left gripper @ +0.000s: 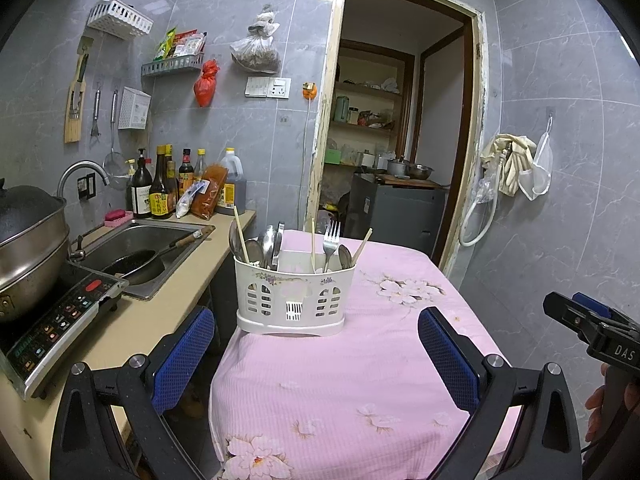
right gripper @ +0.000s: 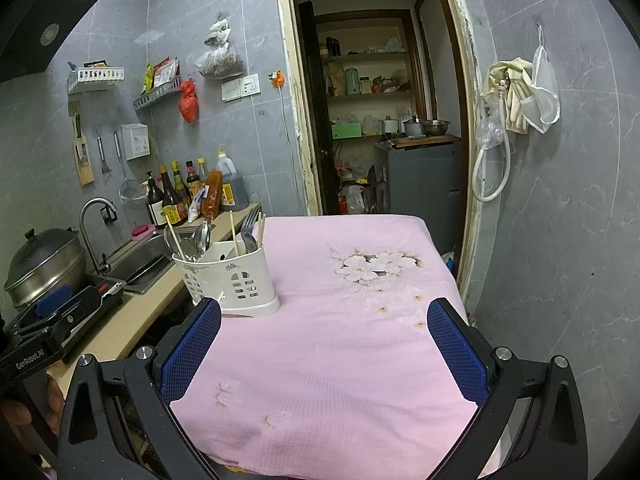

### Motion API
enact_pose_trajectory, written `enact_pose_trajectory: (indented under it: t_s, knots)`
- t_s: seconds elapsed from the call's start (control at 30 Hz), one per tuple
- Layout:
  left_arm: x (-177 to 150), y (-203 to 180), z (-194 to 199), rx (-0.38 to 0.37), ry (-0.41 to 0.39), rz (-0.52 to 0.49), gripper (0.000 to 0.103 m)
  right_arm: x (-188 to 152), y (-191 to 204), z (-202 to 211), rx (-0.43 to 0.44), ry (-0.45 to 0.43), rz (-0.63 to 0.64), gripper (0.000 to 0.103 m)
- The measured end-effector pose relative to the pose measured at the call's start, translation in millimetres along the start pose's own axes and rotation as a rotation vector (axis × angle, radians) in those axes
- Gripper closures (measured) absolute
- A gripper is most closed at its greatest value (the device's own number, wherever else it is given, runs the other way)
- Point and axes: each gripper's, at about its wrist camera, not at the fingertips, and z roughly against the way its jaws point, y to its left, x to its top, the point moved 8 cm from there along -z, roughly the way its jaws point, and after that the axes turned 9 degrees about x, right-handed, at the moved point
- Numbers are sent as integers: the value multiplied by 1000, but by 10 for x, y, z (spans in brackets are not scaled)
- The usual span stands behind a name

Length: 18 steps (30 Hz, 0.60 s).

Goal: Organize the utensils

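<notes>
While both sit spread wide and empty over the pink-clothed surface [left gripper: 340, 380], left tool [left gripper: 316, 356] faces the white utensil caddy [left gripper: 294, 294] just ahead. Right tool [right gripper: 324, 352] has it front-left. Spoons [left gripper: 256, 250], fork [left gripper: 330, 240], chopsticks [left gripper: 241, 232] upright inside; count unclear. Sink [left gripper: 140, 248] beyond.

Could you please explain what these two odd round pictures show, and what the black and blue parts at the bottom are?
No robot here: a person holds a two-fingered claw in each hand, each carrying a fisheye camera. One picture looks along the left claw, the other along the right claw. Both are open and hold nothing. Ahead lies a table under a pink floral cloth. On it stands a white utensil caddy with spoons, a fork and chopsticks.
</notes>
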Motion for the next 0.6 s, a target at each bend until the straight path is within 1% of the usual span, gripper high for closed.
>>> enact_pose_trajectory:
  t_s: [0.2, 0.27, 0.37, 0.6]
  knots:
    - [-60, 51, -29, 0, 20, -7, 0, -43, -10, -11, 0, 9, 0, 2]
    - [-81, 69, -50, 10, 32, -12, 0, -59, -18, -13, -1, 13, -1, 2]
    - [-70, 27, -96, 31, 37, -19, 0, -67, -45, -4, -2, 17, -1, 2]
    - [-63, -9, -124, 34, 44, -26, 0, -44, -80, -27, -3, 28, -8, 2]
